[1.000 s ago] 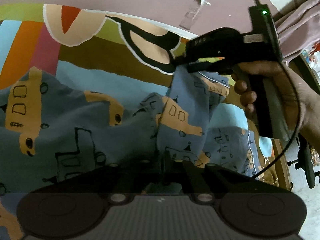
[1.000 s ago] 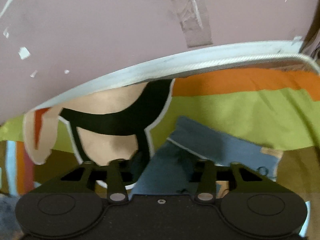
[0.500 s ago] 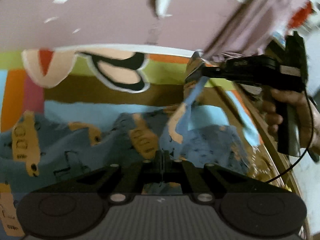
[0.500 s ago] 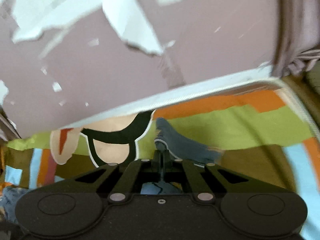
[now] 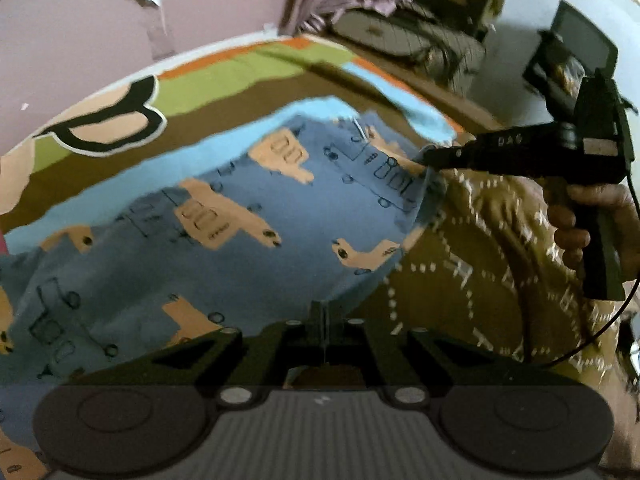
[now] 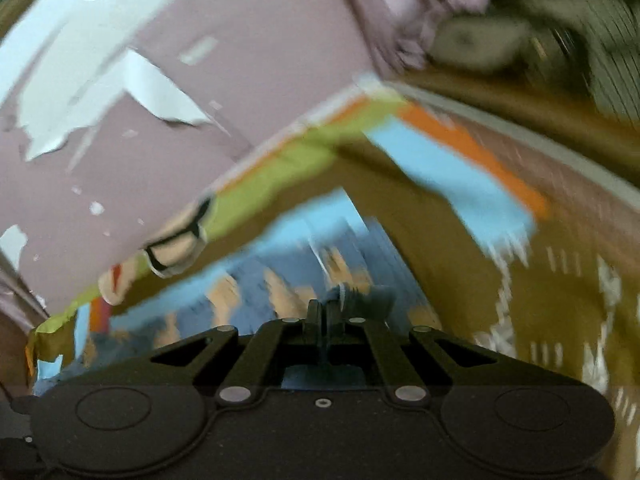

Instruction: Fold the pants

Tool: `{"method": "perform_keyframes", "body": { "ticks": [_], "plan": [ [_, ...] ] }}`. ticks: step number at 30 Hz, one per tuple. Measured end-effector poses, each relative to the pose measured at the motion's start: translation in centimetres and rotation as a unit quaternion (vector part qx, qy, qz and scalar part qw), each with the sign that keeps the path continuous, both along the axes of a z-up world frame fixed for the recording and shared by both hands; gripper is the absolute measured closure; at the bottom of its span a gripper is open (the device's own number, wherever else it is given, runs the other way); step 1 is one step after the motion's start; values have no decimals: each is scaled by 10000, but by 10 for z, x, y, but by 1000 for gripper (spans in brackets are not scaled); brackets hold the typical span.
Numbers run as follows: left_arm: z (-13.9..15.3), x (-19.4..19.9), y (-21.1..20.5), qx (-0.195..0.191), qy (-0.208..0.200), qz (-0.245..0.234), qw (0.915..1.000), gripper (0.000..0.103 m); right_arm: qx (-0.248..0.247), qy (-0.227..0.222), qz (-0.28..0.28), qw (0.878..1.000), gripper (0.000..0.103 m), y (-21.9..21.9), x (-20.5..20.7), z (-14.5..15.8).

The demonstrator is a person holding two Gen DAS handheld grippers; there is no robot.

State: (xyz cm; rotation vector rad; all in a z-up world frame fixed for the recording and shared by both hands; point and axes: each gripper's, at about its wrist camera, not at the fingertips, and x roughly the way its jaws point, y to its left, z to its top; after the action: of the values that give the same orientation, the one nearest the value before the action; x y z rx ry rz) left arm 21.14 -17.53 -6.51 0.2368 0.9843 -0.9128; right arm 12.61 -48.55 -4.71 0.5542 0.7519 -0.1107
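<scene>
- The pants, blue cloth printed with tan vehicles and dark outline drawings, lie spread over a bed, covering the middle of the left wrist view from the left edge across to right of centre.
- The bedsheet under them is striped in light blue, brown, green and orange, with a tan shape outlined in black near the far edge.
- The left gripper sits low in its own view with its fingers pressed together; the near hem of the pants runs right at the tips, so it appears to pinch that edge, though the contact itself is hard to make out.
- The right gripper reaches in from the right of the left wrist view, held in the person's right hand. Its fingers are closed on the far right edge of the pants, and the cloth there is drawn up into a raised corner.
- In the right wrist view, which is blurred, the right gripper's fingers meet with a bunch of blue cloth caught at the tips.
- A brown fabric with white dotted patterns lies just right of the pants, below the right gripper.
- A pinkish wall with peeling paint stands behind the bed.
</scene>
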Motion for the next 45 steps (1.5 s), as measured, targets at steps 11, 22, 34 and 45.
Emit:
{"method": "perform_keyframes", "body": {
  "ticks": [11, 22, 34, 45],
  "plan": [
    [35, 56, -49, -695, -82, 49, 9975, 50, 695, -155, -47, 9975, 46, -9, -18, -19],
    [20, 130, -187, 205, -249, -914, 9953, 23, 1980, -465, -544, 9776, 30, -47, -15, -35],
    [-6, 132, -223, 647, -178, -1468, 9869, 83, 2107, -257, -937, 9727, 83, -56, -12, -42],
    [23, 105, -221, -56, -620, -1536, 9862, 90, -59, -894, -580, 9943, 92, -29, -40, -7]
  ]
}}
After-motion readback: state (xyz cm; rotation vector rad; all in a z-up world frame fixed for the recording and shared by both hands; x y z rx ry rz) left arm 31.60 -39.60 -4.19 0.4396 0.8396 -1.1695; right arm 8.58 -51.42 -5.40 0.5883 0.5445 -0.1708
